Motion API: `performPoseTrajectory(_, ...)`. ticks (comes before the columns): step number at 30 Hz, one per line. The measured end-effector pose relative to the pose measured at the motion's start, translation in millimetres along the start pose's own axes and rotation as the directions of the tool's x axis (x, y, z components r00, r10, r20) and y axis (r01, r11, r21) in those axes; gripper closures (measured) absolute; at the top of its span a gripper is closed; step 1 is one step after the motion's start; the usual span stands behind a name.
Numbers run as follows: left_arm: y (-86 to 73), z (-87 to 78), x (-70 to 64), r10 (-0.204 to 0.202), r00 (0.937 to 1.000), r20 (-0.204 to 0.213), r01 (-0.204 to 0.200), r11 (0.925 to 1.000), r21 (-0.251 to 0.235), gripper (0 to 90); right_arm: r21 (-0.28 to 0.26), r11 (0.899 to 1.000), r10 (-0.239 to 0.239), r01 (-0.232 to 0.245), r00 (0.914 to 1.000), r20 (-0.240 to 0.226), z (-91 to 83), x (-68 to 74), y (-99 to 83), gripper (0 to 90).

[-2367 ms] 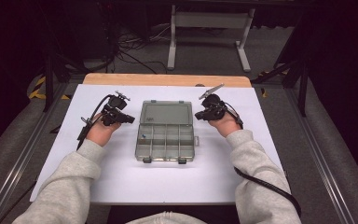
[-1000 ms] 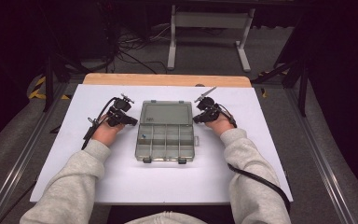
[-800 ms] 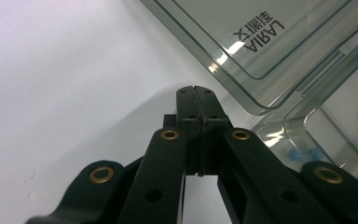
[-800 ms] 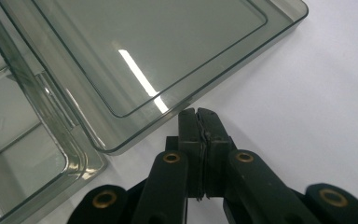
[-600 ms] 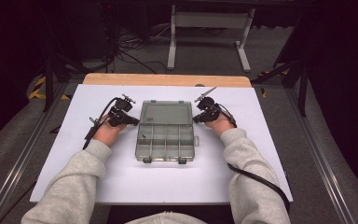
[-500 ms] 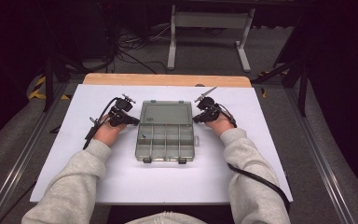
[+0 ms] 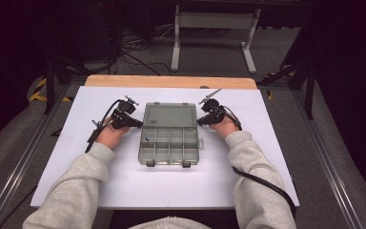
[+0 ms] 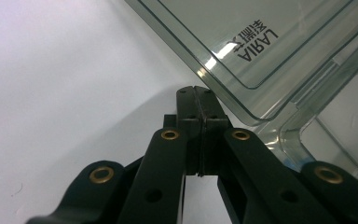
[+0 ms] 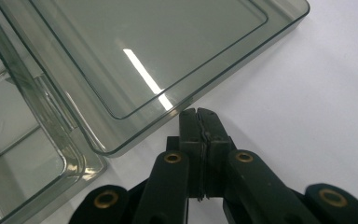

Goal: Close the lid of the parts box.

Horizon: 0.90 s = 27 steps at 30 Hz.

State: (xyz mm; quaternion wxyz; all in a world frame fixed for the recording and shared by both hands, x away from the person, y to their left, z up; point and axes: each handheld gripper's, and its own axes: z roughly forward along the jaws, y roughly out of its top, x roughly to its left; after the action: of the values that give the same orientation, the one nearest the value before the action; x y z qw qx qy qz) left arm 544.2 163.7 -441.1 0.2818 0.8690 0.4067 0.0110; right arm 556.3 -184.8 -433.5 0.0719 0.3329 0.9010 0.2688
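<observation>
Organizer box [image 7: 170, 134] lies mid-counter [image 7: 267, 157], its clear lid [image 7: 167, 115] already folded flat open; left gripper [image 7: 134, 122] and right gripper [image 7: 201, 120], jaws closed on nothing, flank that lid, so closing it seems left to do

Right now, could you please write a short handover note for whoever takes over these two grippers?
Left gripper: jaws shut on nothing, tip at the left edge of the lid.
Right gripper: jaws shut on nothing, tip at the lid's right edge.
Box: mid-table, open, lid laid flat behind the tray. One small blue bit lies in a left compartment; the others look empty.
Done: box is open.
Left: probably lifting the lid from both sides to close it.
</observation>
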Motion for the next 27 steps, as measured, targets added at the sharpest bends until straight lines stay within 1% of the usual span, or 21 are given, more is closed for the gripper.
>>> performPoseTrajectory(4,0.5,1.1,0.4,-0.004,1.0,0.002,0.004,1.0,-0.008,89.8,-0.001,1.0,0.002,-0.002,1.0,0.002,0.7,0.1,0.9,89.5)
performPoseTrajectory(10,1.4,1.7,-0.1,0.002,1.0,-0.003,-0.002,0.9999,-0.011,89.7,-0.006,1.0,-0.003,0.003,1.0,0.005,2.2,-0.1,2.8,89.5)
performPoseTrajectory(17,6.4,2.6,-1.3,-0.004,0.9999,-0.014,0.005,0.9999,0.013,89.7,-0.013,1.0,-0.003,0.004,1.0,0.007,3.6,-0.3,4.0,89.7)
performPoseTrajectory(21,6.2,2.8,0.2,-0.011,0.9999,-0.005,0.011,0.9999,0.008,89.7,-0.019,1.0,-0.001,0.001,1.0,0.009,4.2,-0.3,4.4,89.6)
performPoseTrajectory(27,6.5,3.0,-1.1,-0.012,0.9998,-0.012,0.013,0.9999,0.004,89.7,-0.028,1.0,-0.007,0.008,0.9999,0.015,4.5,0.1,4.7,89.6)
